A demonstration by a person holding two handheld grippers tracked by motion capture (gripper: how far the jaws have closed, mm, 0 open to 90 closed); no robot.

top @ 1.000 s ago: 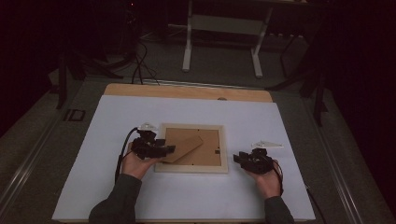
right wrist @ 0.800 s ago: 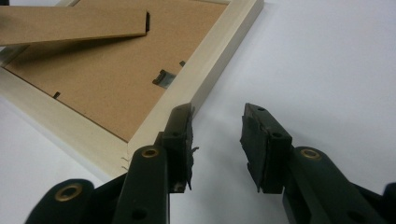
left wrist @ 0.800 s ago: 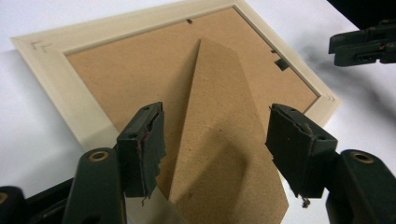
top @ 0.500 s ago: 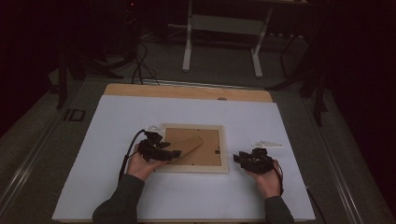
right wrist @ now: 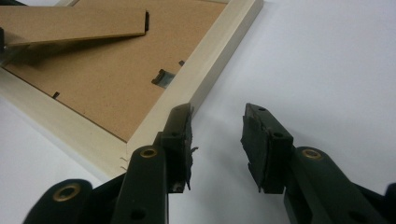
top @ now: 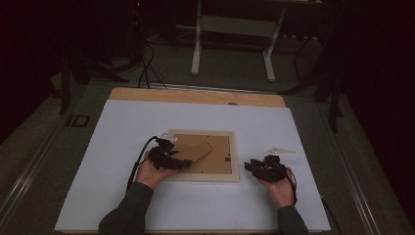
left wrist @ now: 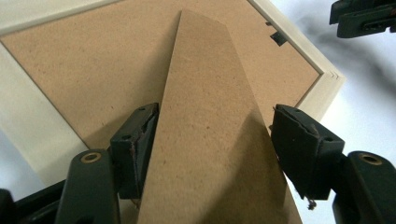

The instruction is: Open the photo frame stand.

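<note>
Two grippers work at a picture frame (top: 203,155) that lies face down on the white tabletop (top: 122,122), a little toward the near edge and roughly midway between the left and right edges. The left gripper (top: 172,157) is over the frame's left side, its jaws having just been opening and now standing wide apart either side of the cardboard stand (left wrist: 210,135) that rises off the brown backing board (left wrist: 93,70); the left pad sits right against the stand's edge, the right pad looks just clear of it, though the angle makes that hard to judge. The right gripper (right wrist: 217,140) rests on the tabletop just beside the frame's near right corner, jaws partly open with nothing between them, the inner one close to the pale wooden rail (right wrist: 205,60). The stand is thin card hinged at one end, so closing on it off-centre or lifting at an angle could crease it or tear the hinge. Nothing is steadying the frame, so a sideways pull from the left gripper could slide or swivel it across the smooth top. A small turn-clip (right wrist: 161,77) shows at the backing's edge; prying the board with that clip closed could bend it.
</note>
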